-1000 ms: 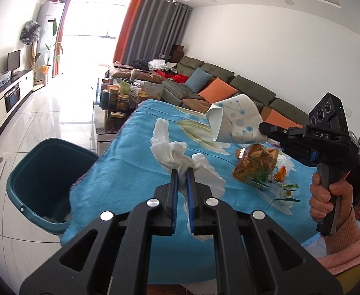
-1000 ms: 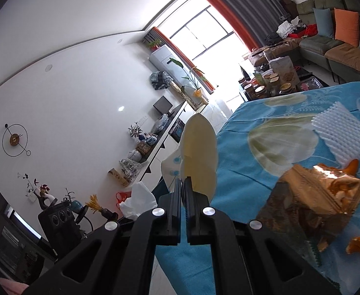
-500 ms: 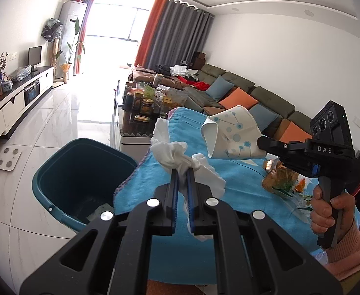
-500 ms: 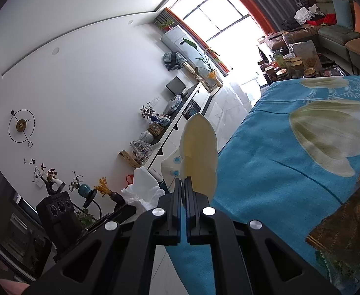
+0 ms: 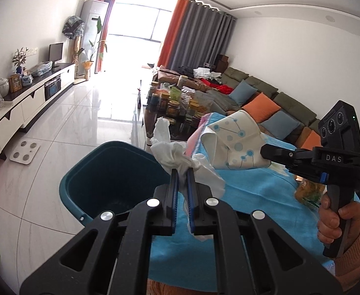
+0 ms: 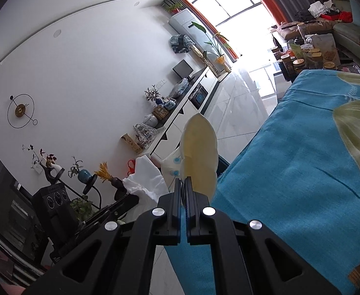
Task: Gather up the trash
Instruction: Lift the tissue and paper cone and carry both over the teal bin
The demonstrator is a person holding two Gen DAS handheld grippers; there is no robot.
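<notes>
My left gripper is shut on a crumpled white tissue, held just past the near rim of the teal trash bin on the floor. My right gripper is shut on a flattened white paper cup with blue dots, carried above the table's left edge. In the right wrist view my right gripper pinches the cup edge-on, and the tissue shows to its left in the other gripper.
A blue flowered cloth covers the table. A shiny snack bag lies on it behind the right gripper. A coffee table with jars, a sofa and a TV cabinet stand beyond. A person's hand holds the right gripper.
Both grippers have swung left, off the table toward the bin, still holding the tissue and the cup. The bin now lies right beneath the tissue; the snack bag has slid to the right.
</notes>
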